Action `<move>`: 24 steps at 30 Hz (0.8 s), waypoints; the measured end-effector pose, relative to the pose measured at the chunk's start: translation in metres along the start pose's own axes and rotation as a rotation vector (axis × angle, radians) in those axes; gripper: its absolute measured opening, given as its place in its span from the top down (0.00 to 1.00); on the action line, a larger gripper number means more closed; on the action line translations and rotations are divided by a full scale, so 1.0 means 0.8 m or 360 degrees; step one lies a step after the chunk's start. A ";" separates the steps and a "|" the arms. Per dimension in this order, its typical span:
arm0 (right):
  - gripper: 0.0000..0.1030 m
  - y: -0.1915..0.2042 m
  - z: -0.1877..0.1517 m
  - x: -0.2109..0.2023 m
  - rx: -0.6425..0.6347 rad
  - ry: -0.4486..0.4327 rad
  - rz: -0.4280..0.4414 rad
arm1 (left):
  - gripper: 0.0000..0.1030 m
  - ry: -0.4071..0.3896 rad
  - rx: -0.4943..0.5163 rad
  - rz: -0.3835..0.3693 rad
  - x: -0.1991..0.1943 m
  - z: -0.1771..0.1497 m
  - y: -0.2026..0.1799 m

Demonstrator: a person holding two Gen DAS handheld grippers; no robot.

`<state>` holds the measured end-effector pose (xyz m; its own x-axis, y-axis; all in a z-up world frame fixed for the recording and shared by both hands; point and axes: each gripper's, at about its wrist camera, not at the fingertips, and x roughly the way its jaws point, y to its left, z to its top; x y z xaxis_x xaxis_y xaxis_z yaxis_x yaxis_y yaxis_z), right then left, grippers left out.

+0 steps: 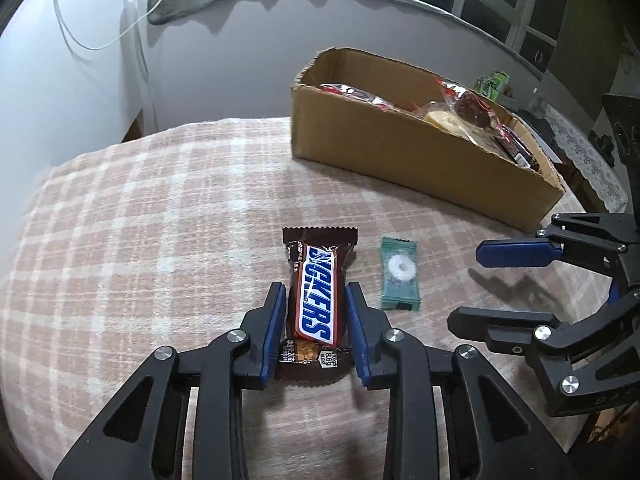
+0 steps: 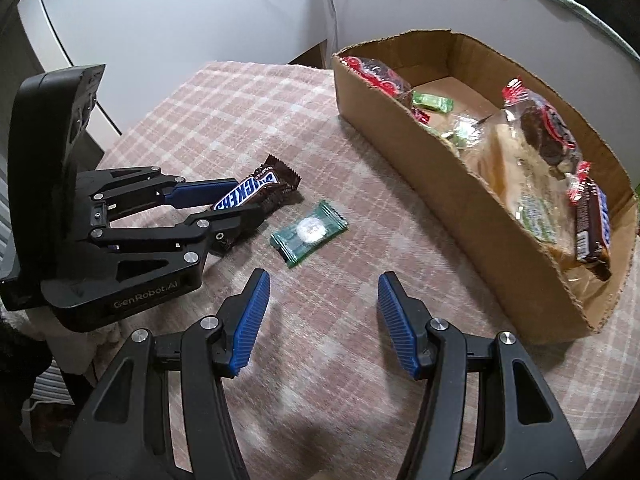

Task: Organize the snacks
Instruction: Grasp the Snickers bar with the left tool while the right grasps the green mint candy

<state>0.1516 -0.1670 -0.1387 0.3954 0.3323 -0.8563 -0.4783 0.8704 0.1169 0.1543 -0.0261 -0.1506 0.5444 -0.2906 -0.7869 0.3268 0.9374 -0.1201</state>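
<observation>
A brown Snickers bar [image 1: 316, 300] lies on the plaid tablecloth, and my left gripper [image 1: 314, 286] is shut on its two long sides. In the right wrist view the same bar [image 2: 256, 190] sticks out from between the left gripper's [image 2: 248, 200] fingers. Just right of the bar lies a small green wrapped mint [image 1: 400, 276]. My right gripper [image 2: 324, 278] hangs open over the cloth with nothing between its fingers, and the mint [image 2: 309, 229] sits a little ahead of it. The right gripper [image 1: 466, 286] shows at the right edge of the left wrist view.
A long open cardboard box [image 2: 440, 168] stands at the back right of the table and holds several wrapped snacks. The plaid cloth [image 1: 160, 220] runs to the table's left and far edges. A pale wall and a cable are behind.
</observation>
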 end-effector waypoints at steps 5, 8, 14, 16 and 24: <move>0.43 0.005 0.010 0.019 0.0048 0.0052 0.0046 | 0.72 -0.0009 -0.0030 0.0017 -0.006 -0.005 0.013; 0.43 0.006 0.017 0.032 0.0088 0.0081 0.0083 | 0.72 -0.0017 -0.0039 0.0026 -0.012 -0.009 0.020; 0.45 0.014 0.035 0.043 0.0080 0.0066 0.0078 | 0.72 -0.0035 -0.0086 0.0030 -0.017 -0.013 0.036; 0.48 0.019 0.042 0.047 0.0064 0.0063 0.0061 | 0.72 -0.0039 -0.0095 0.0031 -0.019 -0.014 0.039; 0.59 0.053 0.048 0.058 -0.0134 0.0048 -0.0120 | 0.74 -0.0044 -0.0098 0.0030 -0.019 -0.015 0.043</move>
<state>0.1798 -0.1010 -0.1539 0.4095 0.2545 -0.8761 -0.5126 0.8585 0.0098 0.1477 0.0128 -0.1501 0.5713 -0.2769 -0.7726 0.2686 0.9526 -0.1428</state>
